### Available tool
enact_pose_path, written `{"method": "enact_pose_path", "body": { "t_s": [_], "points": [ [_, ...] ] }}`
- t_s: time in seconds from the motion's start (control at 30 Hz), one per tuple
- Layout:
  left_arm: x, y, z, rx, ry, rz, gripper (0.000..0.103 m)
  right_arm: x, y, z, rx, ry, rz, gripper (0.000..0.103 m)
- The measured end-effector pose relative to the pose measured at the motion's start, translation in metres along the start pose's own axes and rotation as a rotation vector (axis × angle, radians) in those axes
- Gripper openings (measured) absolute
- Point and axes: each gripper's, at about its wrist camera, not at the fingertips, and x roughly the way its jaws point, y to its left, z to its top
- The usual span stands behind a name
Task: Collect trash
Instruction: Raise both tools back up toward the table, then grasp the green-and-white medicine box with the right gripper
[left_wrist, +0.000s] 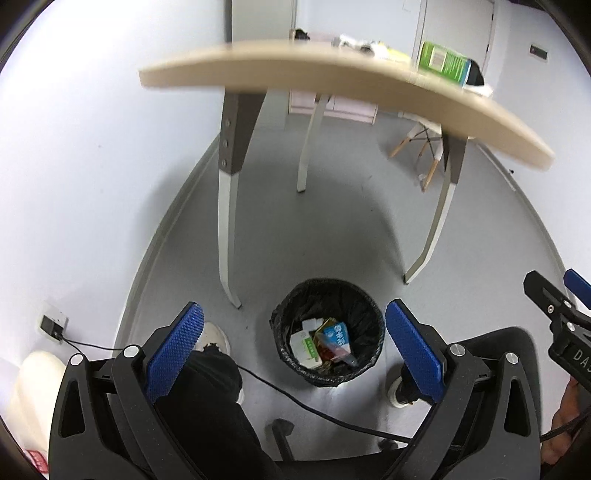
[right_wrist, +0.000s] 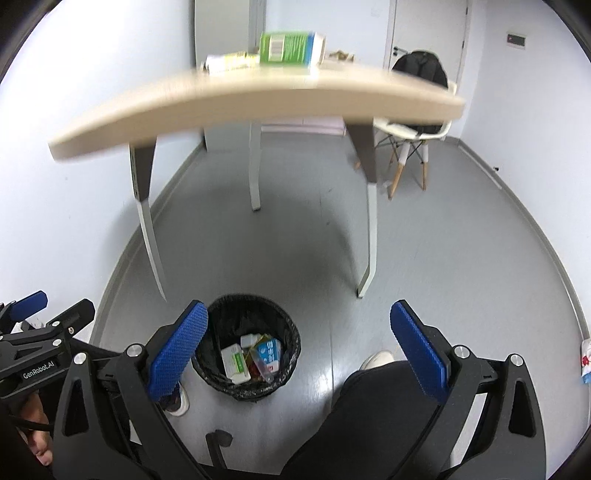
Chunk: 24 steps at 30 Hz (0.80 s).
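A black-lined trash bin stands on the grey floor below both grippers, holding several cartons and wrappers; it also shows in the right wrist view. My left gripper is open and empty above the bin. My right gripper is open and empty, just right of the bin. On the beige table lie a green carton and other trash; the green carton and a yellow-green pack show in the right wrist view.
Table legs stand behind the bin. A white chair with a black jacket is at the far right. My legs and shoes flank the bin. A cable runs across the floor. A wall socket is at left.
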Motion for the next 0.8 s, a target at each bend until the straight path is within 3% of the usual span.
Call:
{"method": "enact_pose_path", "body": {
  "t_s": [0.3,0.5,0.8],
  "points": [
    [-0.049,-0.007,0.04,-0.015,-0.073,-0.014,0.097,-0.06,-0.017,0.037,0.019,-0.114,0.014,0.095],
    [-0.078,-0.016,0.087,-0.002,-0.134,-0.005,0.097,-0.091,-0.022,0.079,0.009,-0.192,0.007,0.095],
    [-0.079,-0.02,0.151,0.001,-0.163,0.013,0.097,-0.091,-0.027,0.147,-0.006,-0.232,0.015,0.095]
  ]
}}
